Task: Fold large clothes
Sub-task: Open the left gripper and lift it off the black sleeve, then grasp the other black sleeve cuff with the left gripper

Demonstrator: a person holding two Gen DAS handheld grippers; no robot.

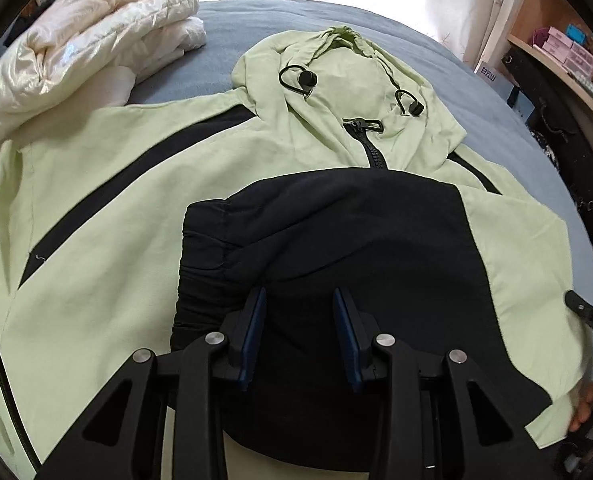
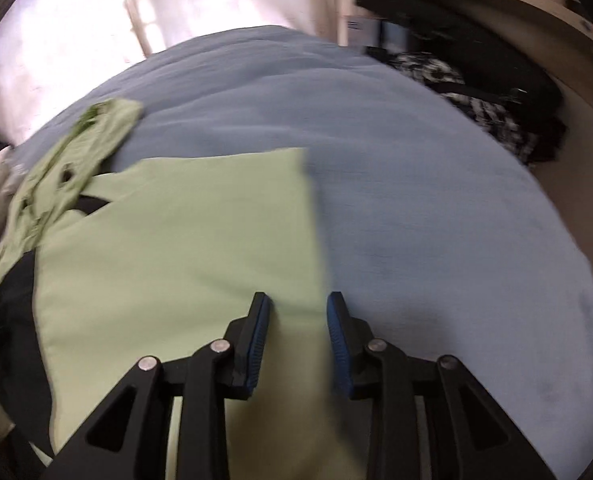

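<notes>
A pale green hooded jacket (image 1: pixel 136 184) with black stripes lies spread on the blue bed (image 1: pixel 224 28), hood (image 1: pixel 336 80) at the far end and its zipper (image 1: pixel 370 140) closed. Its black sleeve (image 1: pixel 336 232) is folded across the chest. My left gripper (image 1: pixel 298 296) hovers over that sleeve with the jaws apart; black cloth shows behind the gap, and nothing looks pinched. In the blurred right wrist view, my right gripper (image 2: pixel 298 300) stands open above the jacket's (image 2: pixel 176 240) straight right edge, one finger over green cloth, the other over the bed (image 2: pixel 416 200).
A folded white duvet (image 1: pixel 76 52) is piled at the bed's far left. Beyond the right edge of the bed are a wooden shelf (image 1: pixel 568 52) with small boxes and a black bag (image 1: pixel 556 132). A hand (image 1: pixel 584 404) shows at the lower right.
</notes>
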